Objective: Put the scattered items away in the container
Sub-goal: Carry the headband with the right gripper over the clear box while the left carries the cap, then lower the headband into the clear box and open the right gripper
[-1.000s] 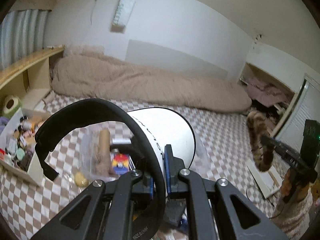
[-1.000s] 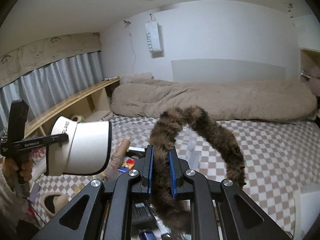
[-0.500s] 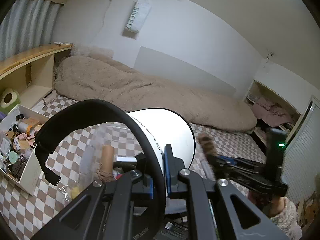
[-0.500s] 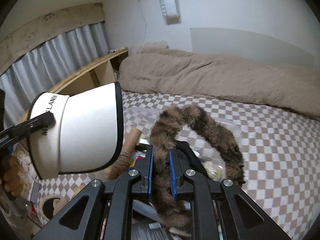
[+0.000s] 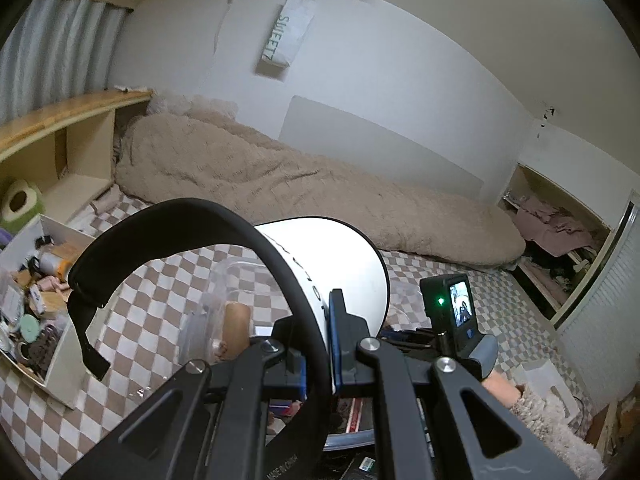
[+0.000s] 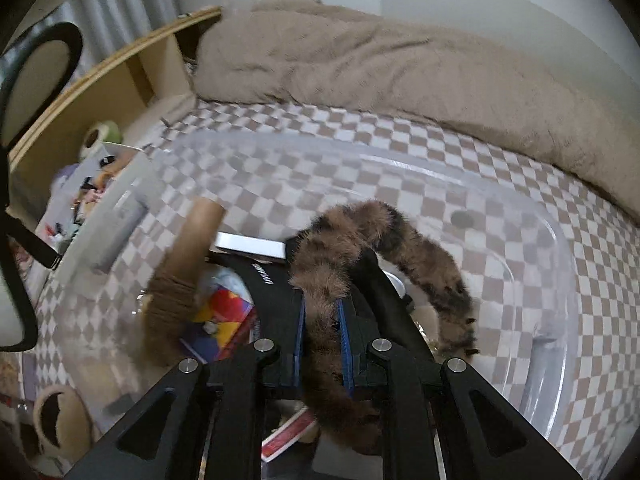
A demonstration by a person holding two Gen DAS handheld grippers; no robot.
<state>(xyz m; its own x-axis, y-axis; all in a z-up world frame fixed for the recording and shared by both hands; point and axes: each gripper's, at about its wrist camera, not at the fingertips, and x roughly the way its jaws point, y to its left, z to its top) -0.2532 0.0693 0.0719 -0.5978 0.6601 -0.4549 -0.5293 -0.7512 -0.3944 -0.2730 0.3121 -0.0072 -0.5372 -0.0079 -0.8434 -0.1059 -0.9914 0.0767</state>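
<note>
Left wrist view: the left gripper [image 5: 318,350] is clamped on one sun visor [image 5: 320,264], a white brim edged in black with a black headband arching up and to the left of the pads. Ahead of and below the fingers stands one clear plastic container [image 5: 224,304]; one brown cardboard tube [image 5: 237,330] leans inside it. The right gripper's [image 5: 400,336] body shows just right of the visor, its jaws hidden here. One open white box [image 5: 60,354] of small items sits well to the left. Right wrist view: the right gripper [image 6: 322,320] is closed on one furry brown-and-black striped headband [image 6: 400,240], which curves up and to the right from the blue pads, over the container's interior. Beneath lie one black band, one coloured pack [image 6: 224,312] and the tube.
</note>
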